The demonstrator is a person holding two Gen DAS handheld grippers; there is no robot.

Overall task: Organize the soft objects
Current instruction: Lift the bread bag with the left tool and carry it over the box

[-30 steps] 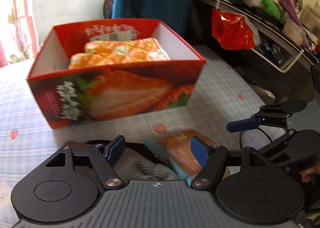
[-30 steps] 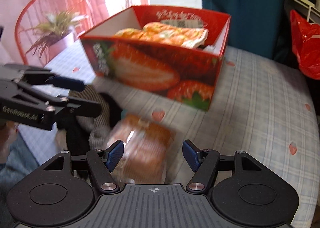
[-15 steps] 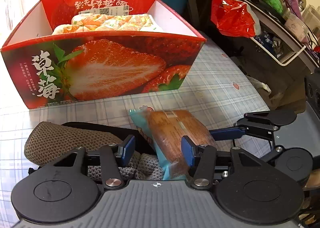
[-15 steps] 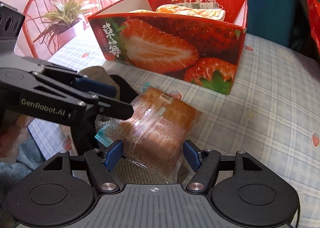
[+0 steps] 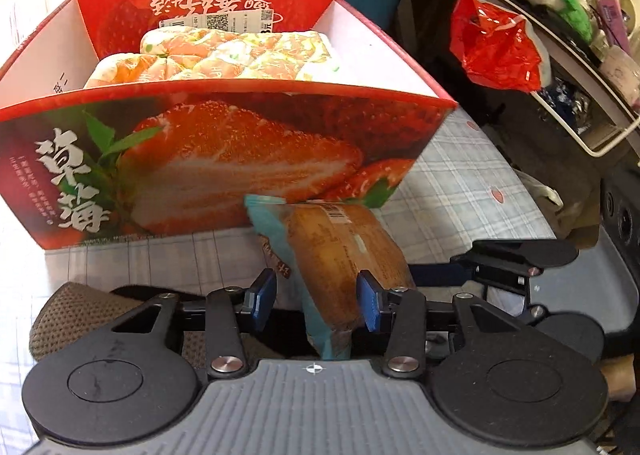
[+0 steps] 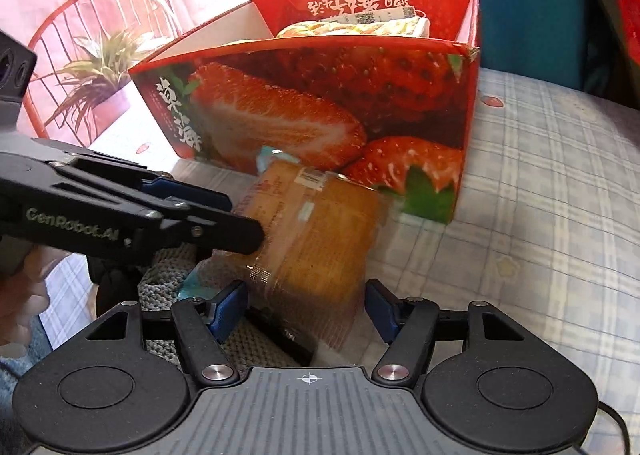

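Observation:
A bread packet (image 5: 340, 251) with clear wrap and teal ends leans tilted in front of the red strawberry box (image 5: 200, 167), which holds orange-and-white quilted soft packs (image 5: 224, 55). My left gripper (image 5: 314, 301) has the packet between its closing jaws. The right pad (image 5: 368, 307) touches it, while a gap shows at the left pad. My right gripper (image 6: 304, 309) stands open, its blue pads on either side of the packet's (image 6: 316, 239) near end and apart from it. The left gripper (image 6: 240, 215) comes in from the left there, one finger against the packet's side.
A grey-brown knitted piece (image 5: 60, 315) and something black lie under both grippers on the plaid tablecloth (image 5: 460, 183). A red plastic bag (image 5: 496, 51) hangs off a cluttered shelf at right. A red chair (image 6: 80, 15) and a potted plant (image 6: 96, 71) stand beyond the table's left side.
Both grippers have come down and nearer the box. The left jaws have narrowed around the bread packet, which went from lying flat to tilted up by the box front.

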